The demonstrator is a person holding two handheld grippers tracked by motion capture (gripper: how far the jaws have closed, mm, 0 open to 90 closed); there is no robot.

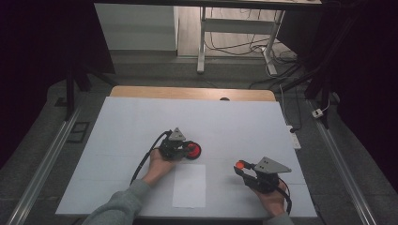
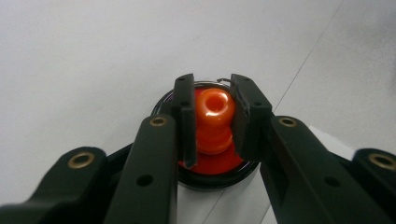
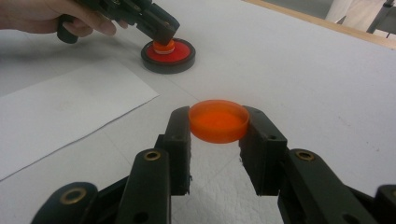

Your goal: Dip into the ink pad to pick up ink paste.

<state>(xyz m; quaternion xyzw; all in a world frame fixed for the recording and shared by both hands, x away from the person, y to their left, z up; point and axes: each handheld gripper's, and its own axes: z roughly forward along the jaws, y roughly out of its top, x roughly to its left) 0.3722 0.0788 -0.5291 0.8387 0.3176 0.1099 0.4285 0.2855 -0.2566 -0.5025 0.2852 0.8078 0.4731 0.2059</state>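
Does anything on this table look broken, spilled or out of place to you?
Nothing stands out. The left gripper is shut on the orange knob standing on a red disc in a black ring. The right gripper holds an orange cap level above the table. A sheet of paper lies flat.

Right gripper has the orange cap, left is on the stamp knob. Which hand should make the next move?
Left, probably. The left gripper clamps the orange knob on the black-rimmed red disc, so lifting comes first. The right gripper just holds the orange cap off to the side.
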